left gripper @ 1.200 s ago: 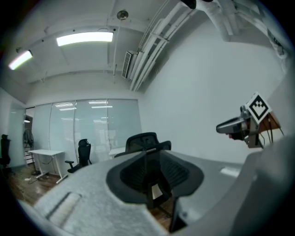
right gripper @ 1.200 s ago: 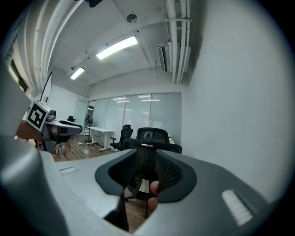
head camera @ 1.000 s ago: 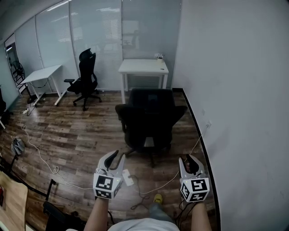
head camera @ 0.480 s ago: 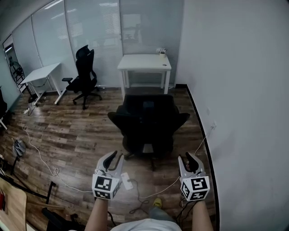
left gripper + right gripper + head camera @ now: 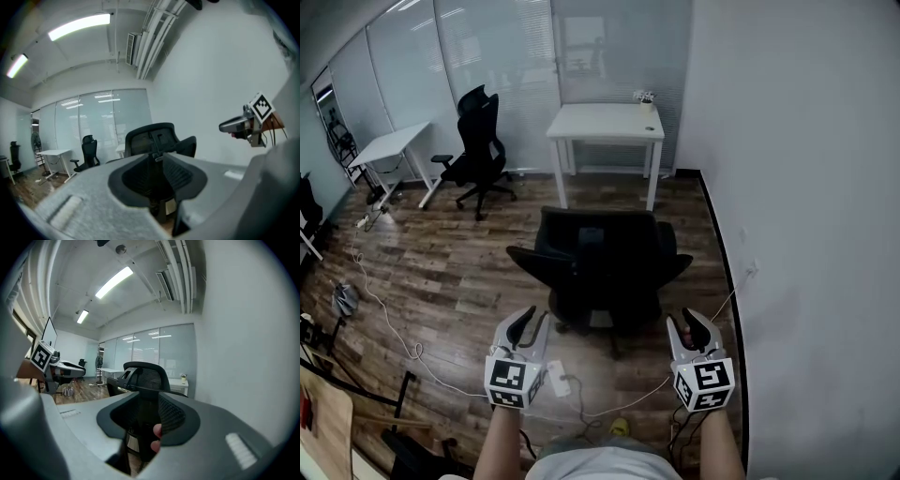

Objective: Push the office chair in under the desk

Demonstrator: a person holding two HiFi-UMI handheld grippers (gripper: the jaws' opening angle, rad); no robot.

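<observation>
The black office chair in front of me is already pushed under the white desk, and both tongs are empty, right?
No: the head view shows the office chair standing on the floor, short of the white desk. The left tongs and right tongs are empty.

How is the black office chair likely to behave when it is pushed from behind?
The office chair will probably roll easily, its base resting on smooth wooden floor. Pushed high on the backrest, it may swivel rather than run straight.
</observation>
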